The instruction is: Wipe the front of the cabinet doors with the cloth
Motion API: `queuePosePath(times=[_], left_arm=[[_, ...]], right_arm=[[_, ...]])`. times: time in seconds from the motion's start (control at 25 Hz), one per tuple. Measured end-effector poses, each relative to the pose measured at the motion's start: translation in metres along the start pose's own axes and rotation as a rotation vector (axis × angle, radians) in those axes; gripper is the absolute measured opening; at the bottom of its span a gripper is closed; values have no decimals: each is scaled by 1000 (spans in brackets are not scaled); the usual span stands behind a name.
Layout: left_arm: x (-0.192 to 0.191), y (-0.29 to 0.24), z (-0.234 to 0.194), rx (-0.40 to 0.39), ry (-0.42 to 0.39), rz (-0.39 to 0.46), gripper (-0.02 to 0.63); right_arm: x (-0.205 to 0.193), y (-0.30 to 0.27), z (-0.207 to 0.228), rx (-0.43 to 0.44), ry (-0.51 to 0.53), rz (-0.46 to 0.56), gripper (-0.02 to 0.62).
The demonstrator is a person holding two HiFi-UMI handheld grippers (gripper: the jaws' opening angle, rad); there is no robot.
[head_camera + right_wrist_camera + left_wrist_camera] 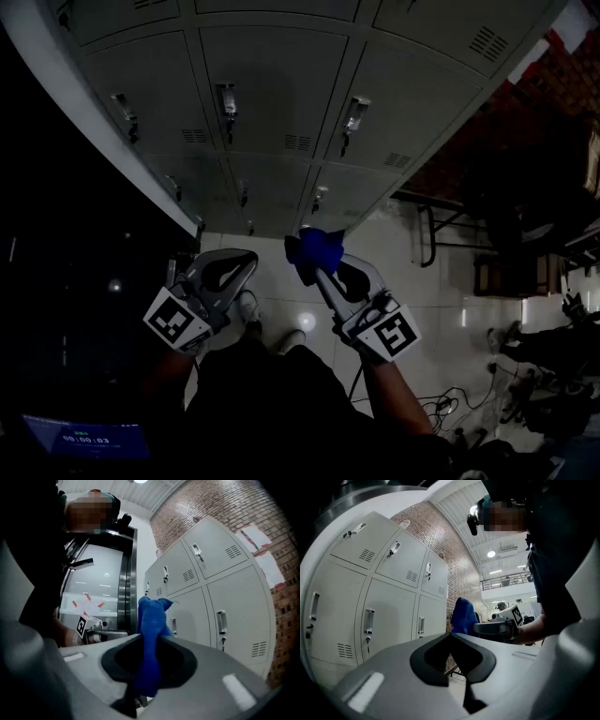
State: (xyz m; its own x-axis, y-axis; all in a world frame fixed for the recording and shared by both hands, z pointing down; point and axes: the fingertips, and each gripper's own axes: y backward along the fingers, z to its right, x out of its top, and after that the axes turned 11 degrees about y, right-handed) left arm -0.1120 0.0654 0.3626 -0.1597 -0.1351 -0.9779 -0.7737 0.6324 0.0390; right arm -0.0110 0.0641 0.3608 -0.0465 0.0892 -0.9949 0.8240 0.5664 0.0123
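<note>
The blue cloth (151,620) stands bunched upright, pinched in the right gripper's (316,269) clenched jaws, and looks short of the grey cabinet doors (272,94). With so little cloth past the tips, I'd worry that hard plastic meets the door first, or that the tuft snags a door handle (352,117) and pulls free. The left gripper's (246,257) jaws are closed on nothing.

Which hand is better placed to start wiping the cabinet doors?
Right. The right tongs are shut on the blue cloth, with the cabinet doors just ahead. The left tongs are shut with nothing between them.
</note>
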Motion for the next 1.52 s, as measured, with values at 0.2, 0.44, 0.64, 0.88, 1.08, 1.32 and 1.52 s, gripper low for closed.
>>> queuePosePath(times=[0.2,0.44,0.64,0.88,1.08,1.32,1.52], left_arm=[[12,-2,-45,-30,-7,15,0],[23,-2,-106,-61,8,9,1],[25,-9,-140,-65,29,-1,1],[24,-31,-158,-58,36,-4,1],[32,-66,-155,-48,29,-37,0],[55,-119,-144,-42,-9,-15,1],[57,-147,-131,-26,-27,-18,1]], right_arm=[[-1,-44,19,-41,-22,3,69],[0,-98,50,-124,-18,-12,69],[-2,-122,73,-186,-14,-23,69],[-5,-119,118,-258,-14,-32,69],[6,-114,175,-302,19,-36,69],[37,-121,242,-328,88,-16,69],[61,-128,284,-345,122,37,69]])
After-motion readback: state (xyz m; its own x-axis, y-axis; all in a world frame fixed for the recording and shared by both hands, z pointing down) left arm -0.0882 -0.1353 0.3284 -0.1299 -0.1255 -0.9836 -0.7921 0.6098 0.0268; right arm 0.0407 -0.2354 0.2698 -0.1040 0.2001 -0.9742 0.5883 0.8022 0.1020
